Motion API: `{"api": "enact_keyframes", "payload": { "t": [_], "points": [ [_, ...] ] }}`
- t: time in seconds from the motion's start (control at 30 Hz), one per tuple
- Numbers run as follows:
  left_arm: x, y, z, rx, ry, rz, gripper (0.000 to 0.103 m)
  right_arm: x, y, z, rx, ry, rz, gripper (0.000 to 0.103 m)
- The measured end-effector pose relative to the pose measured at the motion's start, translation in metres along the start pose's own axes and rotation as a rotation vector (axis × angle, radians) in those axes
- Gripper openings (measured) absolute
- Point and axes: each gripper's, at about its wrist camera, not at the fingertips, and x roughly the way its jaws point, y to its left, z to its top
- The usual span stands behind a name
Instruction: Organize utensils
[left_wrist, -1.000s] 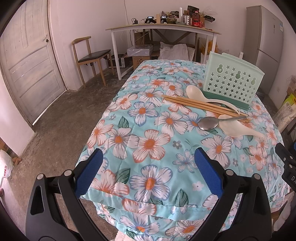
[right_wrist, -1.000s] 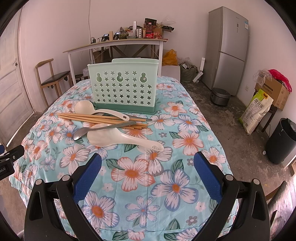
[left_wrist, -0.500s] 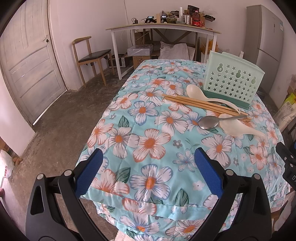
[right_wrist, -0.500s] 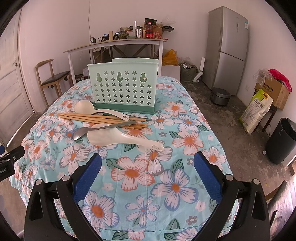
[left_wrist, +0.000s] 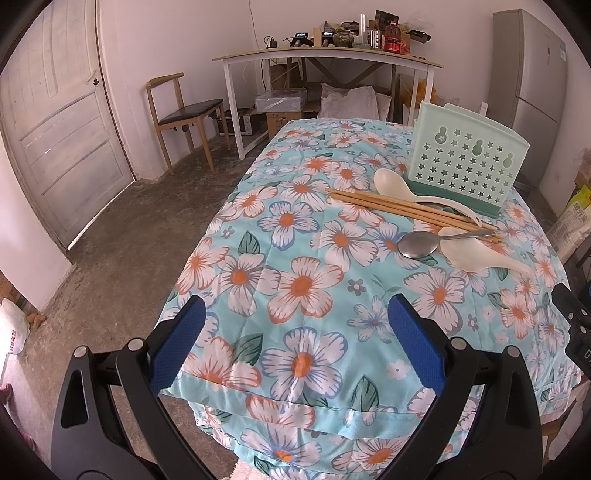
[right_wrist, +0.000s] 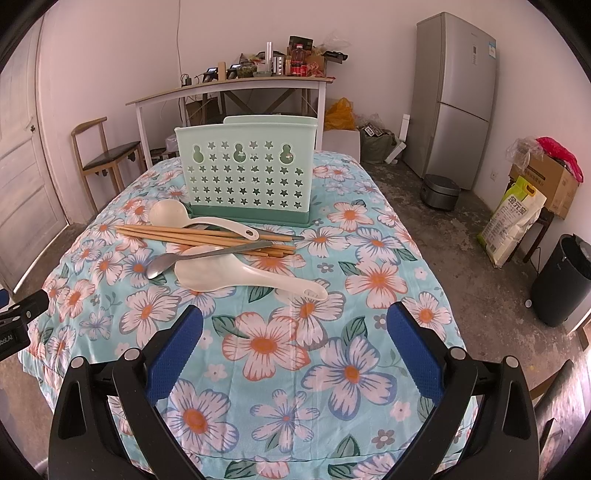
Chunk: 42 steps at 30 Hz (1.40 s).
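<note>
Both tools are held over the near end of the table, well short of the utensils; the left gripper (left_wrist: 295, 339) is spread wide with nothing between its blue pads, and the right gripper (right_wrist: 295, 343) is likewise fully parted and empty. No utensil has yet been placed; the work is judged to be at its opening approach.

The utensils lie in one loose heap on the floral cloth (right_wrist: 273, 343), just in front of the pale green holder (right_wrist: 245, 173), which stands upright at the far side. The wooden chopsticks (right_wrist: 199, 236) are laid in a bundle along the holder's base; a white spoon (right_wrist: 173, 216) rests across them on the holder's side; the metal spoon (right_wrist: 162, 264) lies with its handle over a second white ladle (right_wrist: 236, 275), whose handle points toward the right gripper.

The ladle is judged the fittest first pick for the right gripper, being nearest and uppermost at its handle end; the metal spoon resting on it is likely to be disturbed, so a lift by the free handle tip is advised. The cloth is soft and quilted; the pads should be lowered squarely so that fabric is not pinched with the handle. The holder's compartments cannot be seen from either view.
</note>
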Motion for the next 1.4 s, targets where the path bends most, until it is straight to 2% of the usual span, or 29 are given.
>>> {"api": "enact_keyframes", "payload": {
  "t": [0.5, 0.67, 1.0, 1.07, 1.17, 1.23, 1.3, 1.4],
  "points": [
    [0.001, -0.002, -0.001, 0.004, 0.003, 0.002, 0.096, 0.000, -0.001, 0.000, 0.001, 0.005, 0.002, 0.097],
    [0.009, -0.003, -0.001, 0.013, 0.017, -0.009, 0.096, 0.012, -0.005, -0.002, 0.003, 0.024, 0.008, 0.097],
    [0.039, -0.021, 0.000, 0.052, 0.054, -0.085, 0.096, 0.051, 0.009, -0.014, -0.058, 0.148, 0.051, 0.097],
    [0.045, -0.025, 0.001, 0.056, 0.059, -0.110, 0.096, 0.060, 0.011, -0.016, -0.070, 0.166, 0.060, 0.097],
    [0.054, -0.030, 0.001, 0.060, 0.069, -0.169, 0.096, 0.081, 0.016, -0.027, -0.079, 0.243, 0.080, 0.097],
    [0.060, -0.033, 0.000, 0.056, 0.064, -0.207, 0.096, 0.076, 0.011, -0.031, -0.031, 0.204, 0.093, 0.097],
    [0.062, -0.036, 0.000, 0.060, 0.048, -0.226, 0.096, 0.070, 0.013, -0.035, -0.043, 0.172, 0.084, 0.097],
    [0.063, -0.046, 0.002, 0.105, -0.008, -0.255, 0.095, 0.062, 0.013, -0.041, -0.019, 0.131, 0.082, 0.097]
  ]
}}
